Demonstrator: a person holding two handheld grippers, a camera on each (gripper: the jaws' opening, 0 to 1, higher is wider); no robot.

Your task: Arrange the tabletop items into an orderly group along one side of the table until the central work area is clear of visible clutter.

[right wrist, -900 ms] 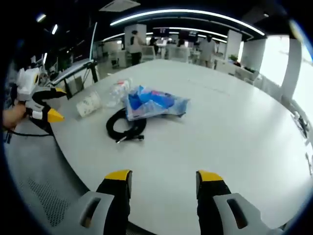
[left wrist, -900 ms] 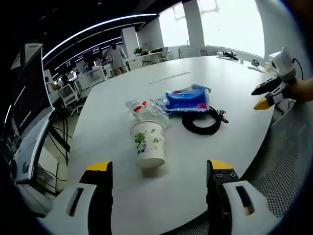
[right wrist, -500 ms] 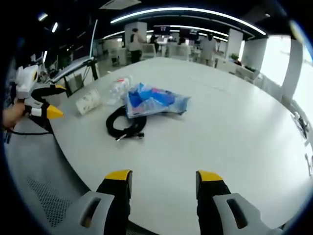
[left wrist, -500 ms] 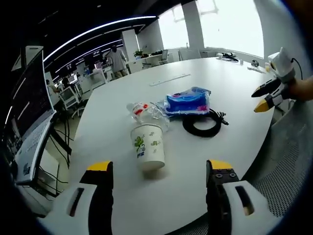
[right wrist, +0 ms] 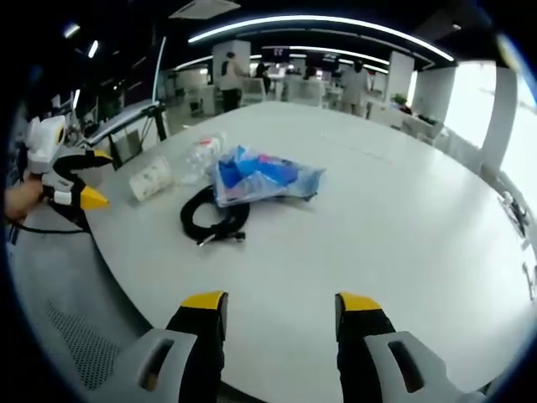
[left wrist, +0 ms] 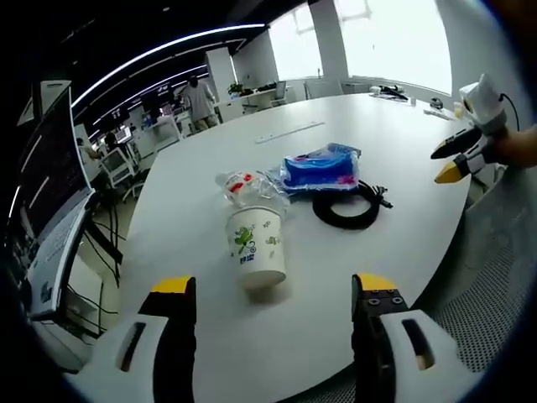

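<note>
On the white round table [left wrist: 336, 277] stands a paper cup [left wrist: 256, 246] with a green print, upright and nearest my left gripper [left wrist: 267, 292], which is open just short of it. Behind the cup lie a crumpled clear plastic bottle [left wrist: 242, 185], a blue snack bag [left wrist: 320, 166] and a coiled black cable [left wrist: 346, 210]. In the right gripper view the same cup [right wrist: 151, 177], bottle [right wrist: 200, 155], bag [right wrist: 260, 176] and cable [right wrist: 214, 217] sit far ahead on the left. My right gripper [right wrist: 277, 304] is open over bare tabletop. Each view catches the other gripper at its edge.
A monitor [left wrist: 50, 159] on a stand rises off the table's left edge. A mesh chair seat [left wrist: 495, 285] lies by the near rim. A long flat strip [left wrist: 289, 133] and small items [left wrist: 394, 92] rest at the far side. People and desks fill the office behind.
The left gripper view has drifted slightly, so the cup sits a touch closer. The items themselves have not moved, and both grippers stay open.
</note>
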